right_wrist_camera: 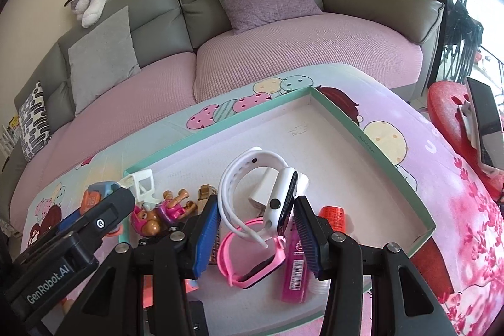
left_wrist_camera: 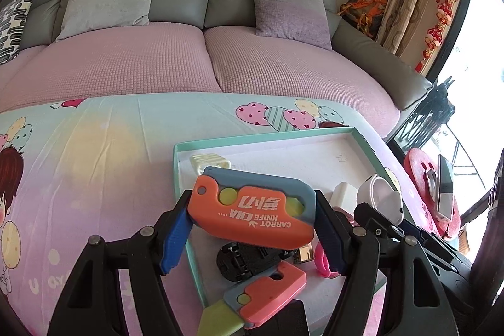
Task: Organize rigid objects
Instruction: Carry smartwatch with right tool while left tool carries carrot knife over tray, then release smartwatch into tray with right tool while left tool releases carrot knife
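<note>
My left gripper (left_wrist_camera: 252, 203) is shut on an orange and blue toy carrot knife (left_wrist_camera: 252, 216), which hangs above the near end of a teal-rimmed tray (left_wrist_camera: 267, 136). Beneath it lie a second carrot knife (left_wrist_camera: 264, 288) with a green blade, a black part (left_wrist_camera: 242, 260) and a pink watch (left_wrist_camera: 324, 263). My right gripper (right_wrist_camera: 256, 205) is shut on a white smartwatch (right_wrist_camera: 280, 200), its strap against the left pad, above the tray (right_wrist_camera: 371, 147). Below sit the pink watch (right_wrist_camera: 252, 260), a pink tube (right_wrist_camera: 296, 263) and a white charger block (right_wrist_camera: 267, 188).
Small cartoon dog figures (right_wrist_camera: 157, 216), a white frame piece (right_wrist_camera: 141, 181) and a red cylinder (right_wrist_camera: 334, 214) lie in the tray. The tray rests on a cartoon-print cloth (left_wrist_camera: 94, 162). Behind is a sofa (left_wrist_camera: 157, 65). A phone on a stand (right_wrist_camera: 485, 122) sits on a red stool at right.
</note>
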`<state>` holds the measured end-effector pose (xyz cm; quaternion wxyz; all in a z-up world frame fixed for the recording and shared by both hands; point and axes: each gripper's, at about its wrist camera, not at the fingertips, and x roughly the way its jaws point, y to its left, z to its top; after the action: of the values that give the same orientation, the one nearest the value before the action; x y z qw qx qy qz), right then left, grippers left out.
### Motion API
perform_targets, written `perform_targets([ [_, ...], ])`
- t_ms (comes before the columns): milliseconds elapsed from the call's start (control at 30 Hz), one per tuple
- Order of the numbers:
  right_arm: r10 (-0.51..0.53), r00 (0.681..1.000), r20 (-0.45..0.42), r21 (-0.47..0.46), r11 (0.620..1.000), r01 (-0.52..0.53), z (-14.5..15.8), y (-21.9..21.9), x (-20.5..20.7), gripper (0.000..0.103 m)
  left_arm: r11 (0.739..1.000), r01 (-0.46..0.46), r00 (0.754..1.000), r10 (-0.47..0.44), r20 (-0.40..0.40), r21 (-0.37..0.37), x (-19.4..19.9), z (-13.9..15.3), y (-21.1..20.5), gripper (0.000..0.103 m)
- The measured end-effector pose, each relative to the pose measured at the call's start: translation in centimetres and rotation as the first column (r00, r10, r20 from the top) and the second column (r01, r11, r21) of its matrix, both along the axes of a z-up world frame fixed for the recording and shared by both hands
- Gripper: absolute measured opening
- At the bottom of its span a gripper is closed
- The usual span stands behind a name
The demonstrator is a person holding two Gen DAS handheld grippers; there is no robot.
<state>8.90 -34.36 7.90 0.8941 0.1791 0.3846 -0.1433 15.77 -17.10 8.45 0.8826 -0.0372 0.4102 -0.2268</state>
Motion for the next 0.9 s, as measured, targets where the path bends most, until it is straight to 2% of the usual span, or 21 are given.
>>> perform_targets([
  [233,-0.053,0.998,-0.027,-0.006,0.999,0.053,-0.5,-1.7,-0.4,0.051,0.999,0.041,0.999,-0.041,-0.021,-0.006,-0.1,-0.5,-1.2,0.073],
  [500,-0.066,0.997,-0.039,-0.012,0.998,0.066,-0.7,-1.8,-0.5,0.051,0.997,0.080,0.996,-0.080,-0.040,-0.017,-0.3,-0.9,-2.3,0.073],
  [900,-0.066,0.994,-0.093,-0.008,0.998,0.065,-1.8,-1.7,0.1,0.052,0.997,0.075,0.993,-0.075,-0.088,-0.014,0.2,-1.8,-2.6,0.073],
])
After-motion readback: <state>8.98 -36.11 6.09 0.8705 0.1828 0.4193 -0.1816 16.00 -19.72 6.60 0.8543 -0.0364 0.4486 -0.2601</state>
